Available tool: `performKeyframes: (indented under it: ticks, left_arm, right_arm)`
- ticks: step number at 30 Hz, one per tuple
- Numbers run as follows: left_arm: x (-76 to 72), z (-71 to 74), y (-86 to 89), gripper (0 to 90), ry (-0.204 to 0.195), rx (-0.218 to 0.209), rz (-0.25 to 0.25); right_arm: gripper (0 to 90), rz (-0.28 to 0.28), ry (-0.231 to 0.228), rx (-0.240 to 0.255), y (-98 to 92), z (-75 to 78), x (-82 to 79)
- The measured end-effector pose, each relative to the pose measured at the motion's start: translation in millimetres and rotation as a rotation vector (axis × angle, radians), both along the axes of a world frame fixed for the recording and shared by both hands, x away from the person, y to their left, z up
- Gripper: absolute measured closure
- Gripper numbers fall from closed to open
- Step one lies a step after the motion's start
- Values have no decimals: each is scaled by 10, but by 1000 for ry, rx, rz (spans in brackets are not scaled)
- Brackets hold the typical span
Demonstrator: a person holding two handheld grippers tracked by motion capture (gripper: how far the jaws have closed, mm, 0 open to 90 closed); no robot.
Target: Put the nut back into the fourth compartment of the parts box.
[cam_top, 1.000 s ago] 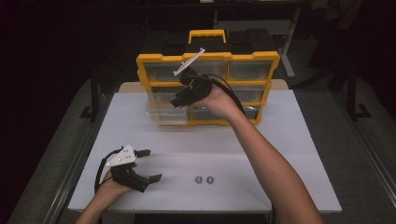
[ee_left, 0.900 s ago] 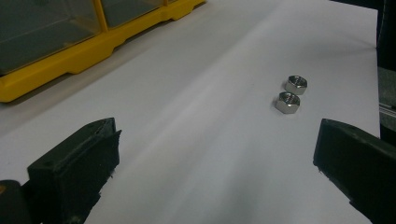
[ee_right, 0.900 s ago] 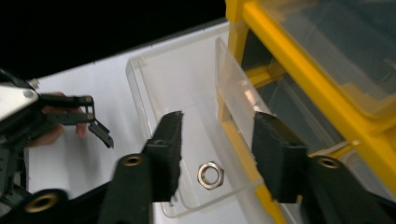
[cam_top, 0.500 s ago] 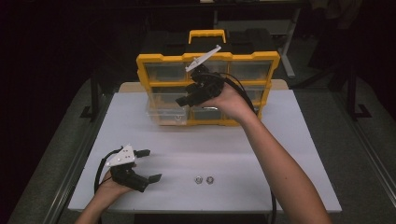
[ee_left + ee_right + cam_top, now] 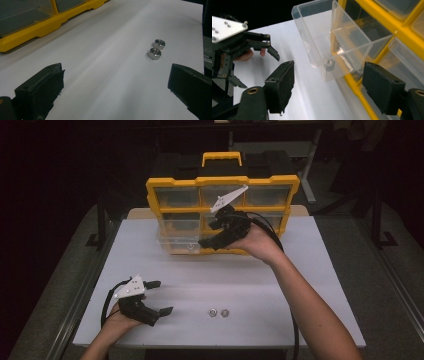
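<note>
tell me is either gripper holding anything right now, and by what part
Nothing is held. The left gripper rests open on the table, short of the two nuts. The right gripper is open in front of the pulled-out clear drawer, jaws apart with nothing between them.

White table, dark room behind

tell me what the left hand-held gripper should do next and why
Probably move the left hand-held gripper toward the nearer nut and close on it. Its jaws stand open and empty over the white table, and two nuts lie loose just ahead. The clear drawer is pulled out of the yellow organizer and already holds one nut, so these two likely belong there.
</note>
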State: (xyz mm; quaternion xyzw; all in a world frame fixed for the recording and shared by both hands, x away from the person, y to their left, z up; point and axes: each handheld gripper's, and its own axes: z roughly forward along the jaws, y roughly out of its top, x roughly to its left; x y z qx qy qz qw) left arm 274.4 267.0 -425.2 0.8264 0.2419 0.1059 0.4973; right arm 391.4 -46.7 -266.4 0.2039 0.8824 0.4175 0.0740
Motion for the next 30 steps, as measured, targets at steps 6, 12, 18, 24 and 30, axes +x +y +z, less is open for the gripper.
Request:
performKeyframes:
  ticks: [6, 12, 18, 24, 30]
  left_arm:
    - [-1, 0, 2, 4, -2, -1, 0]
    - [-2, 0, 4, 4, 0, 8, -5]
    - [-4, 1, 1, 4, 1, 12, -7]
    - [-4, -1, 0, 4, 2, 11, -6]
    - [-11, 2, -2, 4, 2, 8, -5]
  right_arm:
    - [215, 8, 13, 7, -44, -124, -65]
    - [199, 17, 21, 6, -85, -301, -147]
    - [170, 18, 37, 6, -110, -468, -219]
    - [172, 22, 41, 18, -127, -584, -298]
    - [173, 32, 50, 16, -138, -706, -384]
